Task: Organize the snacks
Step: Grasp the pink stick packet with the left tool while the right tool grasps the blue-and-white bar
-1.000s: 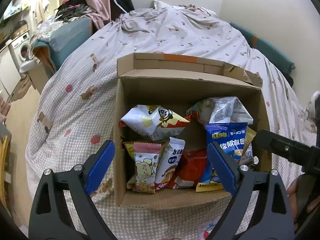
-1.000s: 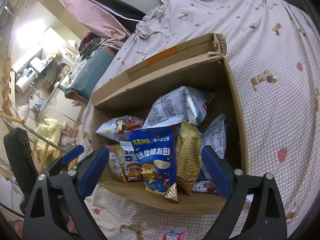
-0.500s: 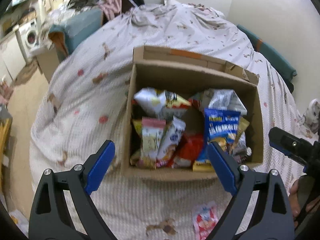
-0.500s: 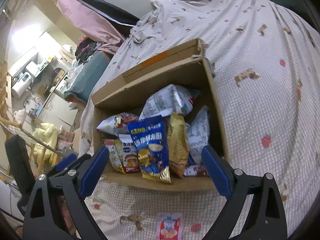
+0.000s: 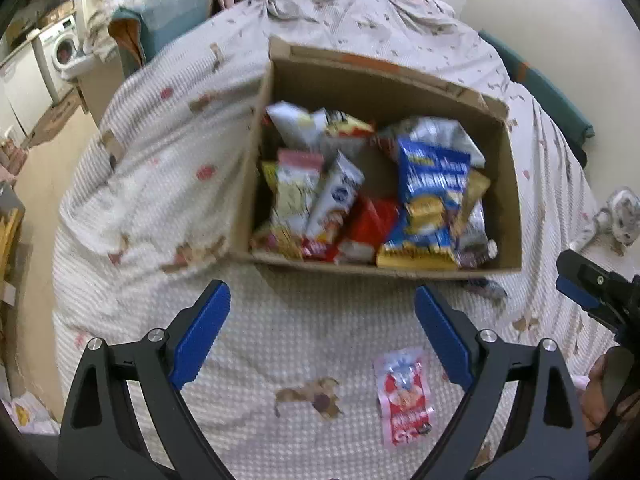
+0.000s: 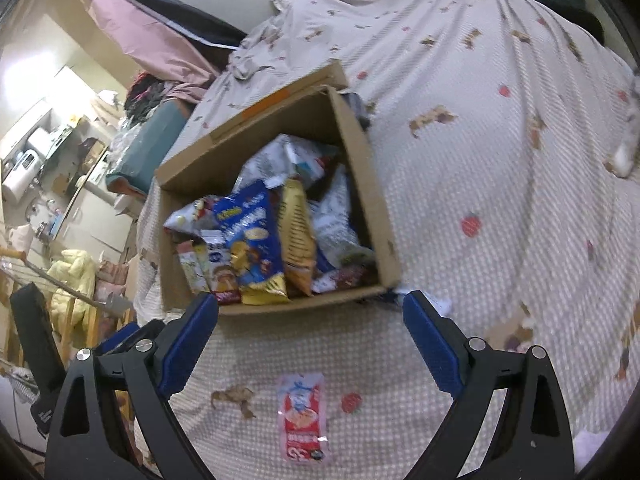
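A cardboard box (image 5: 248,168) (image 6: 360,152) stands on the bed, holding several snack packets, among them a blue bag (image 5: 432,188) (image 6: 250,240). A small red and white snack packet (image 5: 404,396) (image 6: 302,416) lies flat on the bedspread in front of the box. My left gripper (image 5: 322,320) hovers open over the bedspread just short of the box, nothing between its blue pads. My right gripper (image 6: 310,328) is also open and holds nothing, with the loose packet below and between its fingers. In the left wrist view the right gripper's tip (image 5: 588,288) shows at the right edge.
The bed is covered by a white patterned bedspread (image 5: 160,160) (image 6: 500,160). A dark wrapper (image 5: 486,286) pokes out at the box's front right corner. Left of the bed are a teal chair with clothes (image 5: 168,20), a washing machine (image 5: 64,48) and a wooden rack (image 6: 48,280).
Both grippers have drawn back from the box, which now sits farther away in both views. The loose red and white packet on the bedspread has come into full view. Both jaws stayed open.
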Demonstrator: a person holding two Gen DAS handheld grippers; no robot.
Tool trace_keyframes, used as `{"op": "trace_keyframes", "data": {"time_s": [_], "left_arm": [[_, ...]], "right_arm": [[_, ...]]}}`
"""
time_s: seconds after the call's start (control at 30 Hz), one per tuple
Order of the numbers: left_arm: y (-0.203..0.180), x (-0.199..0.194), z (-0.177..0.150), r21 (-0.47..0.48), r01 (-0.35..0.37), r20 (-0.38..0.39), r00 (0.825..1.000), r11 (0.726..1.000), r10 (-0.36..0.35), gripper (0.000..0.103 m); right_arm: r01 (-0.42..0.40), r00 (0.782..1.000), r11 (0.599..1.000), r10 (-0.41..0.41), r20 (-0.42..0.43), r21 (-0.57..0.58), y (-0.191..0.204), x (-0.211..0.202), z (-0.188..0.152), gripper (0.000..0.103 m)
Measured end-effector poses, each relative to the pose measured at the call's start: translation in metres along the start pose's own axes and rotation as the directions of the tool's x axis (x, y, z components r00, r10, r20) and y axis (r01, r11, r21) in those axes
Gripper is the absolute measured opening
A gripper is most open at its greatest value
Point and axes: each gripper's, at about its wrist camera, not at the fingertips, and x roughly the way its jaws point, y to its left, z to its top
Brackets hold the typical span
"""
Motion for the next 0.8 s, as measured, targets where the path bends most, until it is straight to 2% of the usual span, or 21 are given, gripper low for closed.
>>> {"op": "trace_keyframes", "data": {"time_s": [0.23,0.4,0.5,0.57,0.73,0.8], "left_arm": [[-0.023,0.024,-0.036,-0.004,0.048,-0.106,0.993,0.999,-0.049,0.092],[-0.027,0.043,-0.058,-0.064,0.034,-0.170,0.984,0.997,-0.045,0.092],[-0.033,0.053,-0.072,-0.063,0.033,-0.214,0.976,0.997,-0.046,0.092],[-0.041,0.059,-0.080,-0.048,0.043,-0.239,0.970,0.998,-0.053,0.091],[-0.078,0.079,-0.105,0.083,0.078,-0.328,0.944,0.994,-0.047,0.091],[-0.085,0.084,-0.111,0.107,0.068,-0.330,0.944,0.992,-0.029,0.090]], "right_arm": [[0.030,0.999,0.994,-0.026,-0.043,0.102,-0.034,0.000,-0.019,0.096],[0.066,0.996,0.992,-0.059,-0.072,0.104,-0.042,0.004,-0.025,0.096],[0.076,0.994,0.992,-0.068,-0.081,0.097,-0.044,0.006,-0.027,0.096],[0.084,0.993,0.992,-0.076,-0.092,0.090,-0.044,0.009,-0.028,0.096],[0.109,0.989,0.991,-0.100,-0.107,0.082,-0.045,0.014,-0.030,0.096],[0.137,0.984,0.988,-0.127,-0.124,0.077,-0.049,0.020,-0.032,0.096]]}}
